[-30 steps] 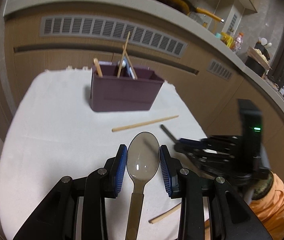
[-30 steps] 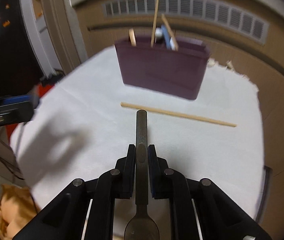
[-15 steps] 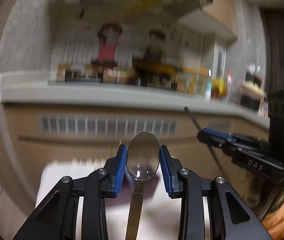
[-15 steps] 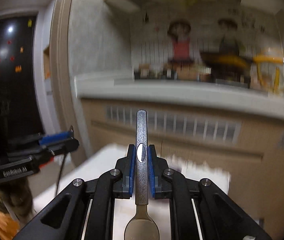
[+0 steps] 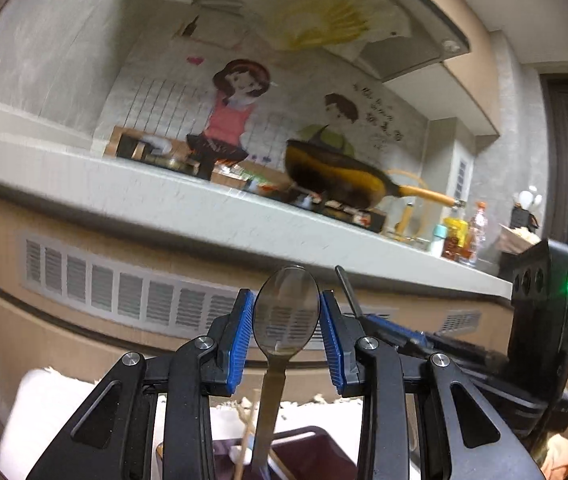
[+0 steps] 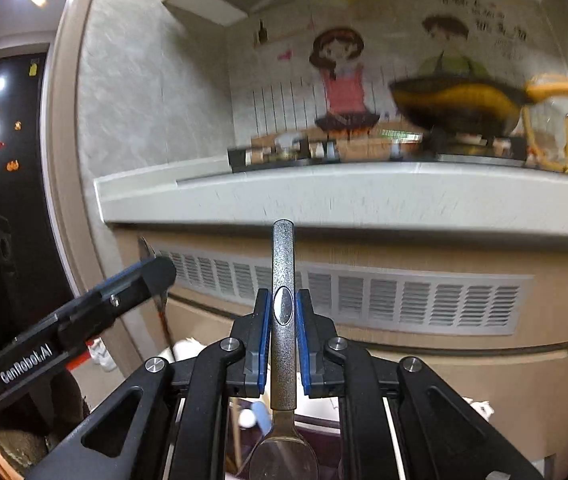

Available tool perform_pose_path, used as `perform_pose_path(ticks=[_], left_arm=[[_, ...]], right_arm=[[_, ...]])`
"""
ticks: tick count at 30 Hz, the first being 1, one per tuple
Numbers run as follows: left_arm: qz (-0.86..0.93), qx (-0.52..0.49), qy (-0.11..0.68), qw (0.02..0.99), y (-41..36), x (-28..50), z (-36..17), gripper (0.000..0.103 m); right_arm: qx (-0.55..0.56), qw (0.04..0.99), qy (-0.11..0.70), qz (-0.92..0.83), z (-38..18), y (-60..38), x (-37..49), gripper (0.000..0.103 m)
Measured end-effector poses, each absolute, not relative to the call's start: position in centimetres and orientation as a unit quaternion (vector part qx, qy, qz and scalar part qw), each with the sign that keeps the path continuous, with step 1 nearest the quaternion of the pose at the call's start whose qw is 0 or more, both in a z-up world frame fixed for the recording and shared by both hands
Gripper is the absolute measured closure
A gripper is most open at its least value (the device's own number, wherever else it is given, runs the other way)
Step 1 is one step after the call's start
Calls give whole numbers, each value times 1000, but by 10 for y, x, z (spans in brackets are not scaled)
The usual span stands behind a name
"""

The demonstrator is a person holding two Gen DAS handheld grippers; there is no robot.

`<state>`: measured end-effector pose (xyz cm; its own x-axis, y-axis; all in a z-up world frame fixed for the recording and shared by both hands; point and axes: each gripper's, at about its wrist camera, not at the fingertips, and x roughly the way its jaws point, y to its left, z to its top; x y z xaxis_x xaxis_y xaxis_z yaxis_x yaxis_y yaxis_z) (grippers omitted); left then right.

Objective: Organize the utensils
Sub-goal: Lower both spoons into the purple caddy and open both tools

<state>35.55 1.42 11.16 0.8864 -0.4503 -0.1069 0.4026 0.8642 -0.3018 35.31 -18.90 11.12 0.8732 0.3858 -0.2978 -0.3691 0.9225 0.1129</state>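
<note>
Left spoon (image 5: 286,312): bowl up between the blue pads of the left tongs (image 5: 286,322), handle hanging down toward the holder below. Bowl fills the gap; pads look to touch its edges, so tongs closed on it at about bowl width.
Right spoon (image 6: 283,320): other way up, textured handle pointing up, bowl hanging at the bottom of the right wrist view. Right tongs (image 6: 283,324) nearly shut, pinching the narrow handle.
Change: a second ago both tongs were low over the white-clothed tabletop (image 5: 44,412) with a loose chopstick lying ahead; both have since swung up and tipped, so the cameras now face the kitchen counter and mural, and each spoon hangs vertical. Grips unchanged.
Meaning (judgement): both spoons lifted and lined up over the container; the drop-in is the next step, not yet done.
Container: purple utensil holder (image 5: 308,452), only its top edge showing at the bottom of both views, directly beneath the spoons.
Contents: a wooden chopstick (image 5: 244,448) leaning out, something pale and rounded beside it; in the right view also a light blue handle-like piece. Compartments not distinguishable.
Tongs spacing: side by side, close, each visible in the other's view.
</note>
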Motion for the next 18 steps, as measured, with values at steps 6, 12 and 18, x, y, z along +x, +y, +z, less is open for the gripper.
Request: perform_pose_path(ticks=[6, 12, 18], left_arm=[[-228, -124, 142, 955, 9, 381, 65, 69], [-225, -140, 180, 947, 18, 379, 40, 69], [-202, -152, 205, 946, 35, 370, 34, 68]], right_arm=[[-4, 959, 212, 188, 57, -180, 393, 91], [-4, 954, 237, 185, 28, -181, 405, 91], [-24, 965, 215, 151, 15, -176, 407, 91]])
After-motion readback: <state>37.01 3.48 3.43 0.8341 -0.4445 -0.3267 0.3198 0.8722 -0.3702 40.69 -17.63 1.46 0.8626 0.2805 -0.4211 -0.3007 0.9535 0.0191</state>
